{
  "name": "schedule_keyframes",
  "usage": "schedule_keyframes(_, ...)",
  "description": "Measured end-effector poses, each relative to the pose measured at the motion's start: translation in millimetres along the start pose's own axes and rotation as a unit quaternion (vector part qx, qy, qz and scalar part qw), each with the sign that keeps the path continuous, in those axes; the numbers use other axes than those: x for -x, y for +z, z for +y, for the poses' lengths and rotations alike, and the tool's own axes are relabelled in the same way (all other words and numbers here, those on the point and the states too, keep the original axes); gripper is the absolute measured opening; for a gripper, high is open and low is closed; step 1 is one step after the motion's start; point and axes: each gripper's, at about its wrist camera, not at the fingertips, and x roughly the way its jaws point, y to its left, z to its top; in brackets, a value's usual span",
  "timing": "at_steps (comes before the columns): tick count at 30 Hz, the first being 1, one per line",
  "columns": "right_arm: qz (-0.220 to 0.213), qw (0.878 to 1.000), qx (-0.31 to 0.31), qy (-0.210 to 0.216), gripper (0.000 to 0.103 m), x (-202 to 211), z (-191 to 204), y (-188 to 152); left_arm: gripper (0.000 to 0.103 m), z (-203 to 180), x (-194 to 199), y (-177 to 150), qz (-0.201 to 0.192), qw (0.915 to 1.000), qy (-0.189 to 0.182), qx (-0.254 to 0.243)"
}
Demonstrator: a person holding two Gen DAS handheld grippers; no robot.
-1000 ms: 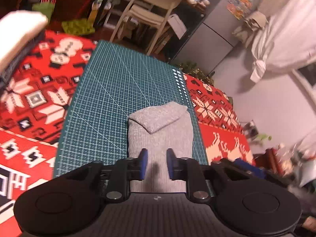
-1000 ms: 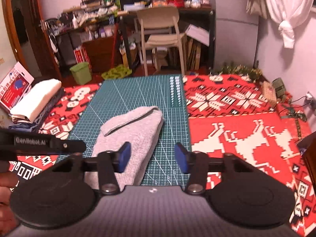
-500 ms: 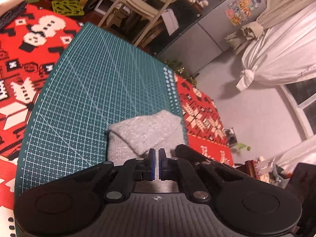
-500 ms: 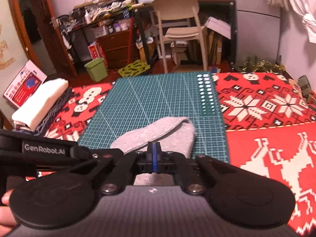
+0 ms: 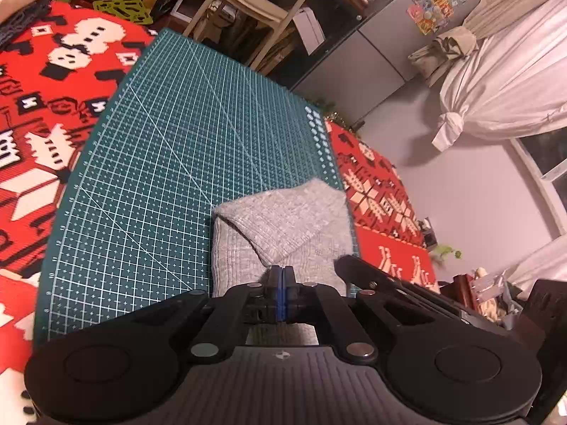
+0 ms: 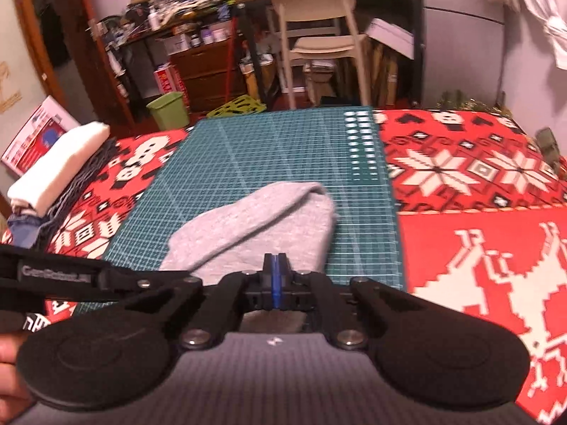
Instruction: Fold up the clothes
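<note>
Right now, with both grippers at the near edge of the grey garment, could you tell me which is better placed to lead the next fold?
Probably the left gripper: it sits mid-width on the grey garment, while the right gripper is nearer its right edge.

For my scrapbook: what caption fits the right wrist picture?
Right gripper shut on the near edge of a grey cloth on the green mat.

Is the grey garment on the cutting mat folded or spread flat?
Folded: the grey garment shows a flap doubled back over its far end, a compact bundle on the cutting mat.
</note>
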Motion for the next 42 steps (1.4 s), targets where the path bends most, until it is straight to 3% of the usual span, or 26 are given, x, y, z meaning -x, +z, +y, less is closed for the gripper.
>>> schedule_keyframes(7, -0.005, 0.999, -0.009, 0.044, 0.0, 28.8, 10.6, -11.1, 0.001, -13.4, 18.6, -12.1, 0.002, 0.9994, -0.034, -0.007)
schedule_keyframes(11, 0.013, 0.999, 0.007, 0.037, 0.001, 17.4, 19.8, -24.9, 0.003, -8.9, 0.5, -23.6, 0.024, 0.9995, 0.0, -0.02)
schedule_keyframes(16, 0.009, 0.998, 0.058, 0.017, 0.0, 15.8, 22.8, -37.8, 0.003, -13.0, -0.6, -26.6, 0.019, 0.9983, 0.012, -0.054)
schedule_keyframes(20, 0.022, 0.999, 0.03, 0.015, 0.0, 20.6, 11.0, -34.0, 0.003, -17.7, 5.1, -24.6, 0.022, 0.9975, 0.026, -0.062)
schedule_keyframes(26, -0.004, 0.999, 0.015, 0.042, 0.001, 49.9, 16.8, -29.8, 0.002, -27.7, 32.4, -29.7, 0.009, 0.998, -0.012, -0.062)
schedule_keyframes(32, 0.025, 0.998, 0.035, 0.056, 0.001, 44.9, 37.6, -45.5, 0.002, -23.9, 20.6, -47.0, 0.036, 0.9963, 0.02, -0.076)
schedule_keyframes(39, 0.035, 0.996, 0.068, 0.04, 0.0, 42.0, 34.0, -61.5, 0.003, -26.1, 16.8, -60.5, 0.027, 0.9925, 0.041, -0.112)
schedule_keyframes(42, 0.042, 0.997, 0.058, 0.035, 0.0, 45.9, 25.6, -58.5, 0.002, -24.1, 21.6, -54.7, 0.034, 0.9946, 0.033, -0.093)
